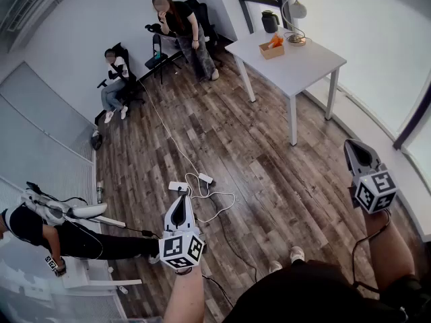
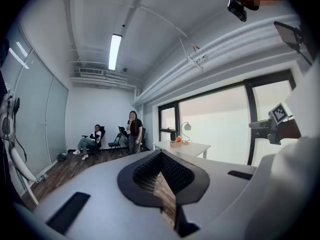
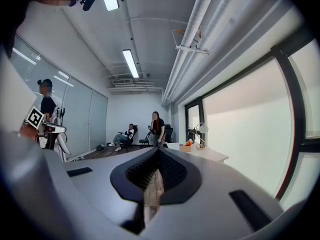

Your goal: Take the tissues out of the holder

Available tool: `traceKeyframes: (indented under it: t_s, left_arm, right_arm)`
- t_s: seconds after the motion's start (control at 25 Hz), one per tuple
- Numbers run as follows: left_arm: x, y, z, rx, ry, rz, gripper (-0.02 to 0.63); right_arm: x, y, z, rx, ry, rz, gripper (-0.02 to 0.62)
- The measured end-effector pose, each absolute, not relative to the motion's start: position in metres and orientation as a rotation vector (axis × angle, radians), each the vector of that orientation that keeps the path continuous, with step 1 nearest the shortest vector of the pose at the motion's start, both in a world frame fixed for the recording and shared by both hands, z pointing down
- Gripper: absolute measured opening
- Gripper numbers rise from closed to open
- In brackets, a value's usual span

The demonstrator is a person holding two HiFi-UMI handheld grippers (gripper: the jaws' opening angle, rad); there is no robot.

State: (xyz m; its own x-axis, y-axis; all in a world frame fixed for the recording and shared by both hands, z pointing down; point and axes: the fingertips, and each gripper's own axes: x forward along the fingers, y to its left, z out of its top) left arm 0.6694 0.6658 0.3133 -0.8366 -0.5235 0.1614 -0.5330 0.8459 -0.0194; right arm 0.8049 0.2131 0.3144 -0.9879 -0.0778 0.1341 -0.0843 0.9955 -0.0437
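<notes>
Wide room w/ wood floor point(image 1: 256, 153), seen from above. The left gripper point(image 1: 182, 194) and right gripper point(image 1: 350, 145) are both held out roughly level over the floor. Each has its jaws clenched together w/ nothing between them. The tissue holder point(image 1: 272, 50), a small box w/ something orange in it, sits on a white table point(image 1: 310, 66) across the room, well apart from both grippers, near a lamp point(image 1: 295, 10) and a kettle point(image 1: 270, 21). 2 people are by the far wall: 1 seated point(image 1: 116, 73), 1 standing point(image 1: 182, 29).
</notes>
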Motion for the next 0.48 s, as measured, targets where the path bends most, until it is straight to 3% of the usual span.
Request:
traceKeyframes:
  t_s: [0.48]
  left_arm:
    - [0.657, 0.623, 0.313, 0.835, -2.883, 0.121, 0.005]
  right_arm:
    - [0.778, 0.195, 0.331, 0.041, -2.998, 0.077, 0.006]
